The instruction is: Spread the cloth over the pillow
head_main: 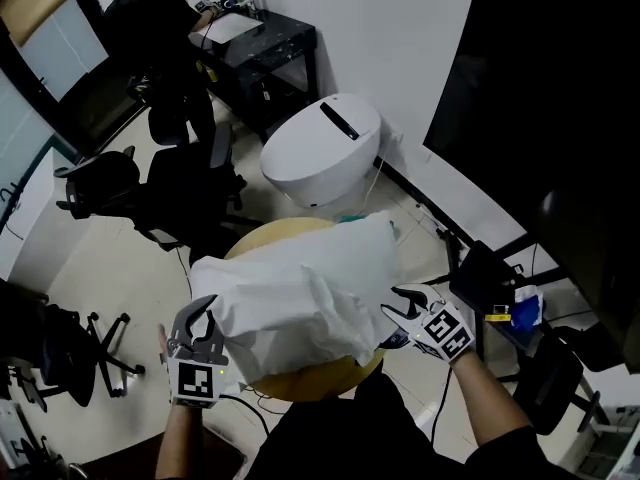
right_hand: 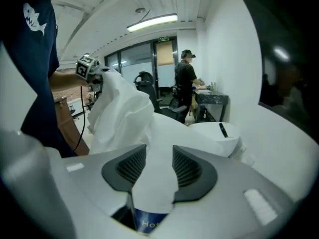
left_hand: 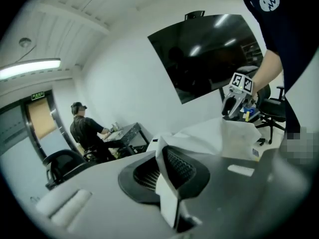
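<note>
In the centre of the head view the white cloth [head_main: 300,303] lies bunched over a round table [head_main: 262,240]. At lower left the left gripper [head_main: 198,318] pinches its edge tight. At right the right gripper [head_main: 400,308] stands wide, with cloth loose between its jaws.

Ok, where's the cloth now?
Head view, centre: the cloth is bunched above the round table, left end clamped in the left gripper, right edge between the right gripper's parted jaws.
</note>
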A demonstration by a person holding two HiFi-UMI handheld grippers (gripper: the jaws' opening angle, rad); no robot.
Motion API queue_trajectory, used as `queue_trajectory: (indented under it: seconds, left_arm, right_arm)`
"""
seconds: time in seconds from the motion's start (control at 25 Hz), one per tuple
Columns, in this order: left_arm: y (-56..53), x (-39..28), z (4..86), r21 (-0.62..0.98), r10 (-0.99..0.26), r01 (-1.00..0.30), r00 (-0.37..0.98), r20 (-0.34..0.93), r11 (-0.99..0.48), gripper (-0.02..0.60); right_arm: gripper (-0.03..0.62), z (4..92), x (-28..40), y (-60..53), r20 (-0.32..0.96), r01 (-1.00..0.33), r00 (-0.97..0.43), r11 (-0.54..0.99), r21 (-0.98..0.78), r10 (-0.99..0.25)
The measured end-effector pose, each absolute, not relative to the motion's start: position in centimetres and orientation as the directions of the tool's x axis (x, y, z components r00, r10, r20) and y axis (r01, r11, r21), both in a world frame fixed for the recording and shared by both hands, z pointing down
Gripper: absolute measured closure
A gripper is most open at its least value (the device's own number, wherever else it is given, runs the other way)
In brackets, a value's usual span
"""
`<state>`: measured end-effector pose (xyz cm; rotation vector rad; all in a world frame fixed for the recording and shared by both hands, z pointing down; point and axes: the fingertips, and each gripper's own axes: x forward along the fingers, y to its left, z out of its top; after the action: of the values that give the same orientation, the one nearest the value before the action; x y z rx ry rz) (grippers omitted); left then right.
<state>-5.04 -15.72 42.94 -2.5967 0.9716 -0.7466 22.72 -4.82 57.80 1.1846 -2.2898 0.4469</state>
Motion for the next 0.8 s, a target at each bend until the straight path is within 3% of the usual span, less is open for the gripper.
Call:
queue_trajectory:
  seconds: [0.16, 0.32, 0.48, 0.8]
  left_arm:
    - [-17.5, -9.7, 44.7, -0.440, -0.741, -0.597, 0.506, 0.442, -0.670, 0.581]
    - [-17.7, -11.2, 45.7, -0.401, -0.755, -0.649, 0.466, 0.463, -0.646, 0.581]
    - [-17.5, -11.3, 46.1, -0.402, -0.754, -0.648, 0.463, 0.467, -0.647, 0.581]
    - [-17.4, -11.0, 46.6, -0.387, -0.727, -0.622, 0.503, 0.468, -0.680, 0.581]
  right_arm:
    - [0.411, 57.6, 19.6, -3.8, 0.584, -0.726, -0.593, 0.682, -0.089, -0.554]
    - [0.396, 58.7, 16.2, -1.2, 0.636, -0.612, -0.631, 0.789, -0.056, -0.444]
    - [0.371, 60.9, 13.9, 0.8, 0.709, -0.536, -0.581, 0.843, 0.036, -0.399]
    - [0.361, 65.5, 12.1, 0.2, 0.800, -0.517, -0.389, 0.827, 0.220, -0.456]
